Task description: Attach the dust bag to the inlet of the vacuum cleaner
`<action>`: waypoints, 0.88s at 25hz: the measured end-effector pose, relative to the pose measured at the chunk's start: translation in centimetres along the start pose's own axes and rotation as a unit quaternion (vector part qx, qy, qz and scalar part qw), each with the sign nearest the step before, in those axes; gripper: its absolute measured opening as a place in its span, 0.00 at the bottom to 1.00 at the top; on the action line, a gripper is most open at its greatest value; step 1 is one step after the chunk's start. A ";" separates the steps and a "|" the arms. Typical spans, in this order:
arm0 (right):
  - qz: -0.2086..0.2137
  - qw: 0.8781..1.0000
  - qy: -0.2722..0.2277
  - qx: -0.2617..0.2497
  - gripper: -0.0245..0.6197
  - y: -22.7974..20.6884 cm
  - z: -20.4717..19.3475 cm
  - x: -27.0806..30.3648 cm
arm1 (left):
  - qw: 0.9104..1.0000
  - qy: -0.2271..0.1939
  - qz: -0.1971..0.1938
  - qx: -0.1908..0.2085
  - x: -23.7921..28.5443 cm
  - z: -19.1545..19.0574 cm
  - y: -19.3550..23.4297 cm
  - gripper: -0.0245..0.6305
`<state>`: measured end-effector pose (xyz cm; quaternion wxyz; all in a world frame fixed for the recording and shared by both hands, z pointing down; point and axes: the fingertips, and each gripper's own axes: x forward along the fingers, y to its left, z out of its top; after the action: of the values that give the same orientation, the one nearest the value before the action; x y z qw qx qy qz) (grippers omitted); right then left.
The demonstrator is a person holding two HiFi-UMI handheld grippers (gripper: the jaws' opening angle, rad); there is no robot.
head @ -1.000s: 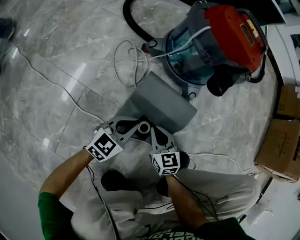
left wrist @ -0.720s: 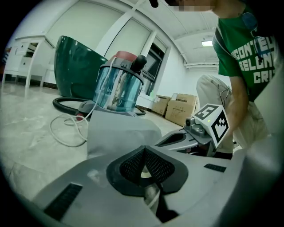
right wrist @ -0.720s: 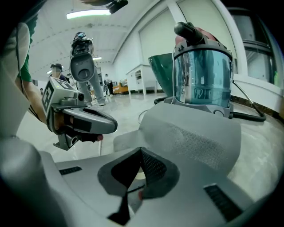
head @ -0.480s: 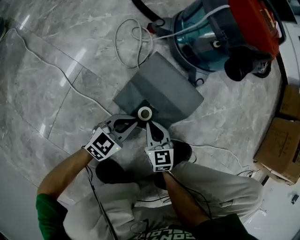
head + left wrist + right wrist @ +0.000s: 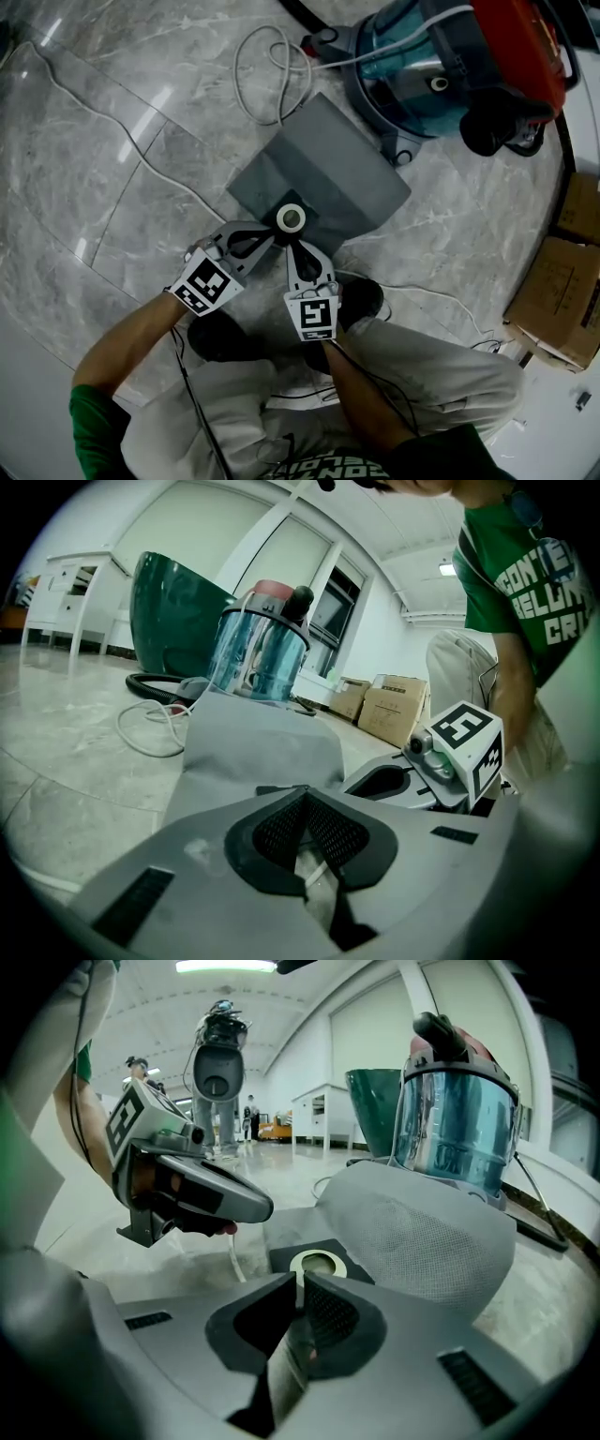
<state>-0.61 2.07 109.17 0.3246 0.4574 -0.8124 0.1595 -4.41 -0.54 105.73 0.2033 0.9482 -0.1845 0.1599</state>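
On floor (image 5: 103, 159): dust bag (image 5: 328, 173); vacuum cleaner (image 5: 450, 66) just behind; cable coil (image 5: 258, 75) left of vacuum cleaner.

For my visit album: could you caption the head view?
Left hand-held gripper and right hand-held gripper grip a grey dust bag by its collar, near the vacuum cleaner.

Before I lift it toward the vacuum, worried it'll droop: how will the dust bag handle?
The dust bag looks like thin fabric, curved and creased, so probably floppy and light. Its dark collar around the white ring looks flat, likely stiffer; the left gripper and right gripper pinch there.
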 end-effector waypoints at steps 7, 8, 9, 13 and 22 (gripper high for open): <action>0.000 0.999 0.012 -0.035 0.06 0.7 -0.4 0.1 | 1.000 0.011 0.008 0.003 -0.1 -1.0 0.7 0.04; 0.000 0.999 0.013 -0.039 0.06 0.9 -0.4 0.1 | 1.000 0.015 0.007 0.003 0.0 -1.4 0.8 0.04; 0.003 0.999 0.015 -0.045 0.07 1.1 -0.5 0.2 | 1.000 0.020 0.004 0.002 0.1 -1.7 0.9 0.04; 0.004 0.996 0.035 -0.077 0.17 1.6 -1.7 0.9 | 0.999 0.032 -0.008 0.005 0.3 -2.6 1.2 0.04; -0.062 0.993 0.032 -0.091 0.17 -0.7 -0.4 0.4 | 0.999 0.046 -0.002 0.020 0.3 -3.6 2.2 0.04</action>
<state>-0.06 1.69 109.68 0.3999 0.4701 -0.7829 0.0787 -5.92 -0.91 109.66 0.1933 0.9440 -0.1698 0.2064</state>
